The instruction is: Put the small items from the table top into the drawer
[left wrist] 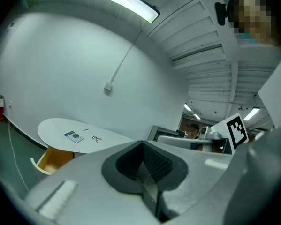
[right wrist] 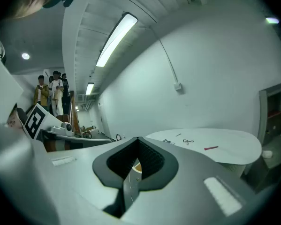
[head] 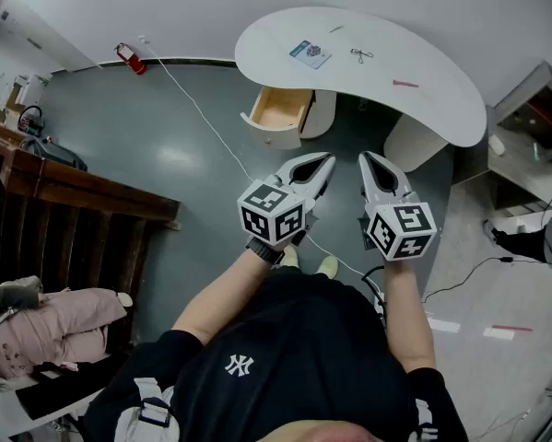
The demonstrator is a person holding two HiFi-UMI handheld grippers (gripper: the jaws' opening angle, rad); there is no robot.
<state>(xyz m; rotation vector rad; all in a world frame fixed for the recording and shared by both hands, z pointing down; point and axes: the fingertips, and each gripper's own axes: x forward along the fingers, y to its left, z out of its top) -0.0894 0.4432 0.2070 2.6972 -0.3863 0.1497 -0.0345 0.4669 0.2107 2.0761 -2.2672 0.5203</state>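
Observation:
A white curved table [head: 441,109] stands ahead of me, well beyond both grippers. On it lie a blue and white card [head: 310,53], a small black wire item [head: 361,55], a red stick [head: 405,84] and a tiny item [head: 335,29]. Under its left end a wooden drawer [head: 277,110] stands pulled out. My left gripper [head: 326,161] and right gripper [head: 367,158] hang side by side over the floor, both shut with nothing in them. The left gripper view shows the card [left wrist: 74,136] and the drawer [left wrist: 53,159]; the right gripper view shows the red stick [right wrist: 211,148].
A red fire extinguisher [head: 133,59] sits by the far wall, and a white cable [head: 202,113] runs across the grey floor. A dark wooden counter [head: 73,182] and a seated person in pink [head: 36,330] are at left. A shelf unit [head: 534,109] stands at right.

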